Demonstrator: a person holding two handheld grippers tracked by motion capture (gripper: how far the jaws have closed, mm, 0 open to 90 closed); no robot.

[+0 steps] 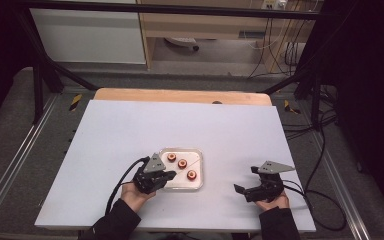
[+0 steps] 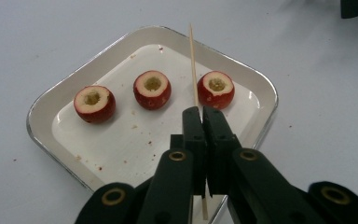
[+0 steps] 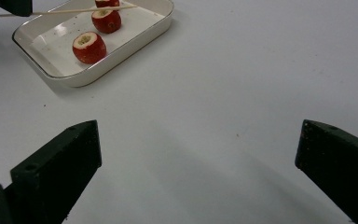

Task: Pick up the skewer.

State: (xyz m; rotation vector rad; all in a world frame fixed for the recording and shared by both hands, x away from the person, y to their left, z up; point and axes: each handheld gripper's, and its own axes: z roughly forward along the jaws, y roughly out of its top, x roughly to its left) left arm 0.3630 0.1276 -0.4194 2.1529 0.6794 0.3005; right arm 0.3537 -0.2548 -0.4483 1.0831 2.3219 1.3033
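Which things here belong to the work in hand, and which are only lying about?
In use:
wooden skewer, clamped in the left tongs
three cored red fruits
white tray

Lying about:
right tongs, open over the bare table

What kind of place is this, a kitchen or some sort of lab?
Most likely a lab or test room, not a kitchen: a white table inside a black metal frame, loose cables on the floor, and hand-held grippers working over a tray of cored red fruit.

Thin pale wooden skewer [image 2: 193,65]: straight, bare, clamped near one end between closed jaws, raised above white tray [image 2: 261,88], free tip past far rim. Three cored red fruits [image 2: 152,89], hollows upward, upright in a row inside tray.
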